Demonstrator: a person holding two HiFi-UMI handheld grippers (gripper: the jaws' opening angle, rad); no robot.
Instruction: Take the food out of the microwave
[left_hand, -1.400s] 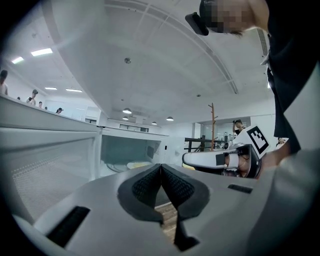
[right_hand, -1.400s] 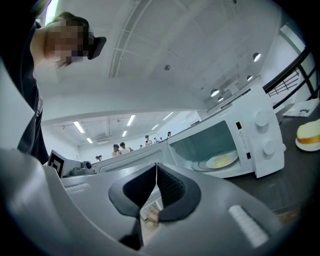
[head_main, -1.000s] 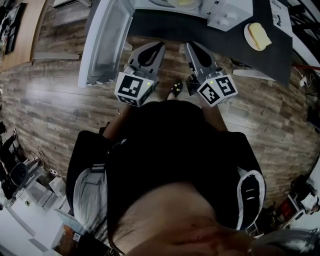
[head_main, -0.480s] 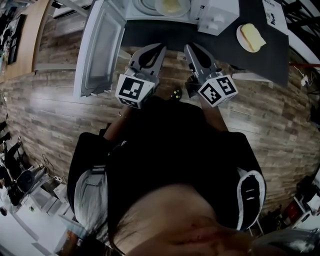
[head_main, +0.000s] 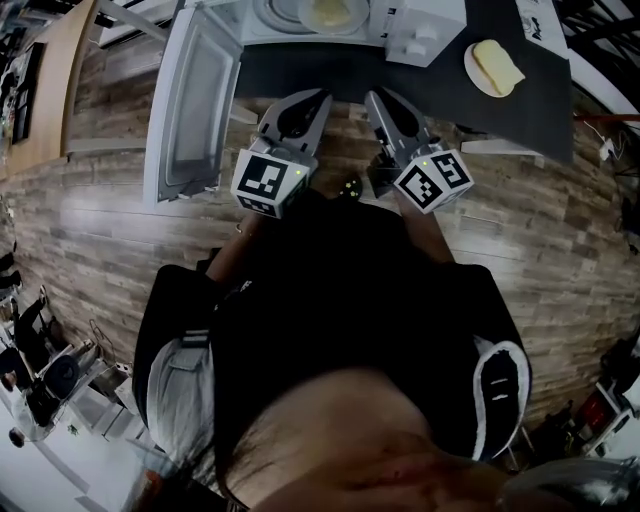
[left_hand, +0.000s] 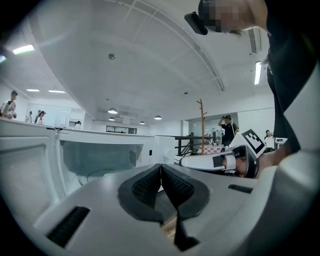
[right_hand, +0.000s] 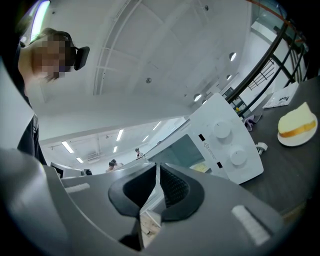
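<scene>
Head view is showing the food (head_main: 327, 12), a pale yellow portion on a plate, sitting inside the microwave (head_main: 262, 22) at 12 o'clock, right at the frame's upper edge. The microwave door (head_main: 195, 100) is hanging wide open toward 10 o'clock, and the control panel (head_main: 425, 30) with its two knobs is lying just to the 3 o'clock side of the food. The microwave is standing on a dark tabletop (head_main: 520, 110), where a second plate (head_main: 493, 68) (carrying a yellow-topped slice) is resting at 1 o'clock, well apart from the cavity.

Near the tabletop's front edge, the left tongs (head_main: 316, 98) and the right tongs (head_main: 372, 97) are pointing side by side toward the microwave, outside the cavity and not touching the food. Left gripper view is showing its dark pads (left_hand: 147, 186) pressing together with nothing between them, the open door standing at 9 o'clock. Right gripper view is showing the same: pads (right_hand: 172, 187) meeting, empty, with the knobs at 2 o'clock and the second plate at 3 o'clock. A wood-plank floor (head_main: 100, 220) is spreading beneath the person.
</scene>
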